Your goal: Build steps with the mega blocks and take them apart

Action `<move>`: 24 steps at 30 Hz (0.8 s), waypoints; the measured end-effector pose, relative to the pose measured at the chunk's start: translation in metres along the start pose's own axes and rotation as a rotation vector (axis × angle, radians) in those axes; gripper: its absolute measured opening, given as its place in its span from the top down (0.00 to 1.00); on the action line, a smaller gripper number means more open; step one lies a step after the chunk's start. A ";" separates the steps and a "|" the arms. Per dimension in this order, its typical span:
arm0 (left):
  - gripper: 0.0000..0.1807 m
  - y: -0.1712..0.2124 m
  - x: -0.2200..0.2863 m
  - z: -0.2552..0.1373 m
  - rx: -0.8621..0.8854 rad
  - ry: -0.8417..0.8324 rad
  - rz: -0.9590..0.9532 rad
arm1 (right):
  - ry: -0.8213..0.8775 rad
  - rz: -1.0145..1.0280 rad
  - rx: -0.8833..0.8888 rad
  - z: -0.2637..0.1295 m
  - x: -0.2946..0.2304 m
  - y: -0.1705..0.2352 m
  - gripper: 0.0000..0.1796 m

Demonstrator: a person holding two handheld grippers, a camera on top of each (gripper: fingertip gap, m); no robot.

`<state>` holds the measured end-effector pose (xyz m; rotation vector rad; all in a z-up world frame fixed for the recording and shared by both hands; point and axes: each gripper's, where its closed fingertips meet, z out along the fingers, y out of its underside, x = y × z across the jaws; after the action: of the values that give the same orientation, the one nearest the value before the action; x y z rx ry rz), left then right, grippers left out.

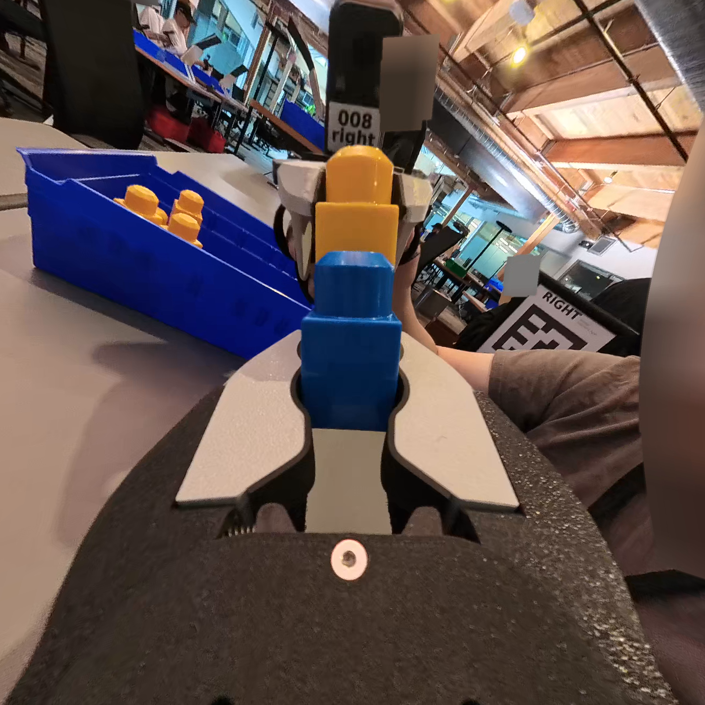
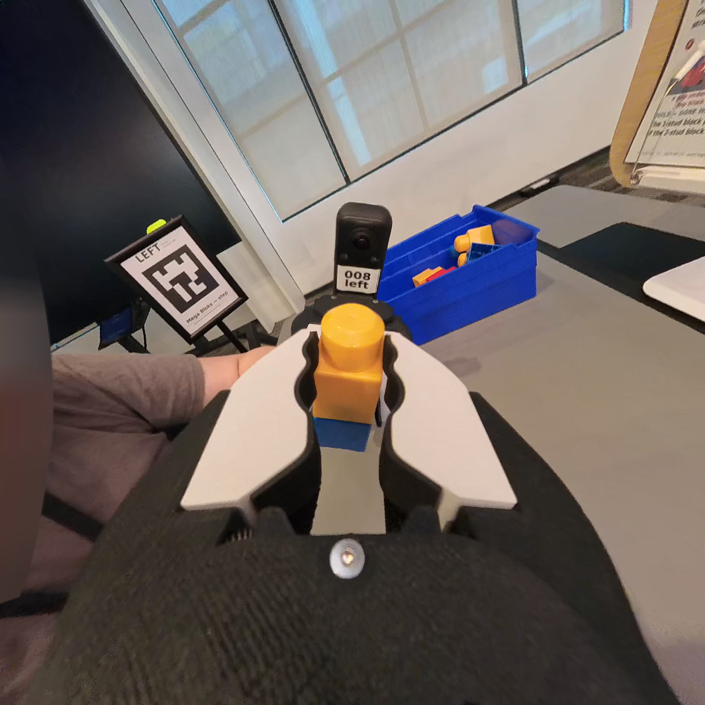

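Note:
My left gripper (image 1: 350,343) is shut on a blue mega block (image 1: 349,366) with its stud up. A yellow one-stud block (image 1: 356,225) stands right behind the blue stud, one level higher, and looks joined to the blue block. My right gripper (image 1: 354,198) faces me and grips the yellow block from the far side. In the right wrist view my right gripper (image 2: 351,343) is shut on the yellow block (image 2: 349,381). The blue block (image 2: 341,435) shows under it. Both are held above the grey table (image 2: 572,419).
A blue bin (image 1: 152,274) with several yellow blocks (image 1: 179,213) lies on the table to the left. In the right wrist view a blue bin (image 2: 477,297) holds yellow, red and blue blocks (image 2: 473,240). Marker signs (image 2: 179,278) stand beside the table. A person's sleeved arm (image 1: 553,400) is close. My hands' fingertips stand some 6 cm from each other.

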<state>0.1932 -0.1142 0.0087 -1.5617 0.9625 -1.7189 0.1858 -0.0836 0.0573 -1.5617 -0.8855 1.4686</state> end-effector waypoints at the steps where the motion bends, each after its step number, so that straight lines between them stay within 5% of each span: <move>1: 0.78 0.000 -0.001 -0.002 -0.008 -0.009 0.010 | 0.002 0.002 0.018 0.001 0.001 0.000 0.81; 4: 0.78 0.005 -0.005 -0.005 -0.060 -0.015 0.007 | -0.005 0.024 0.028 0.004 0.004 0.002 0.81; 10: 0.78 0.020 -0.014 -0.009 -0.254 -0.092 0.104 | 0.029 0.036 -0.261 -0.007 0.009 0.030 0.81; 24: 0.78 0.018 -0.009 -0.011 -0.227 -0.053 0.022 | -0.019 0.062 -0.392 -0.011 0.006 0.051 0.80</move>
<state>0.1827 -0.1151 -0.0114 -1.7229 1.1763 -1.5898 0.1960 -0.1015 0.0094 -1.8734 -1.2000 1.4134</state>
